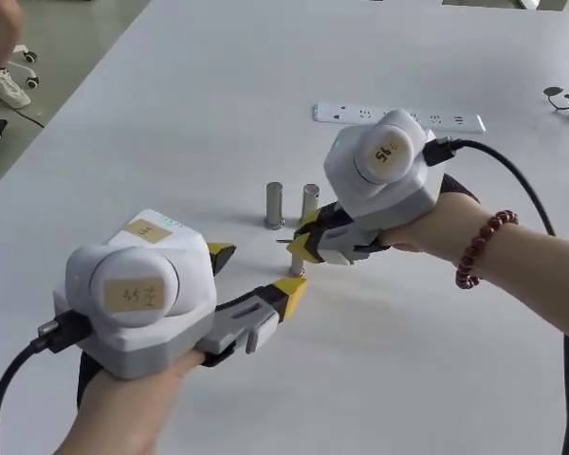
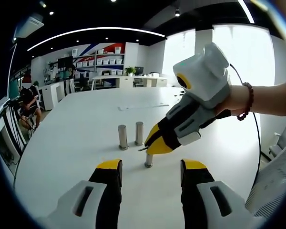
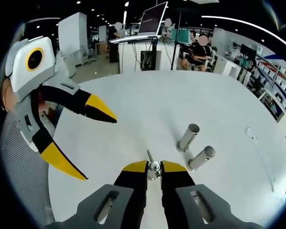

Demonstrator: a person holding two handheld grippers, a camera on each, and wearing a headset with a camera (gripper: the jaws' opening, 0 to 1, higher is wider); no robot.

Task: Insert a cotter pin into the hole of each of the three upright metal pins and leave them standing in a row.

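**A:** Where the third pin (image 2: pixel 148 160) stands on the counter (image 1: pixel 171 123), what is seen at the R hand-held gripper (image 1: pixel 306 248)?

**B:** Its jaws are drawn in narrow and closed on a cotter pin (image 3: pixel 149 155). The thin end is seen sticking out past the yellow tips, level w/ the pin's top. In the right gripper view the pin's round top is seen btwn the two jaws. Whether the cotter pin is through the hole can't be told.

**A:** And how is the L hand-held gripper (image 1: pixel 254 272) held?

**B:** Its jaws are spread wide. It is held low over the counter, pointed at the third pin and just short of it. In the left gripper view that pin is framed btwn the two yellow tips, a little beyond them.

**A:** Where are the other pins found?

**B:** Two are seen upright, a left pin (image 1: pixel 274 205) and a right pin (image 1: pixel 309 201). They are set side by side, close but apart. The third pin is placed nearer the person than those two.

**A:** Anything else noted?

**B:** A power strip (image 1: pixel 398 117) is laid flat farther back on the counter. A beaded bracelet (image 1: pixel 478 248) is worn on the R wrist.
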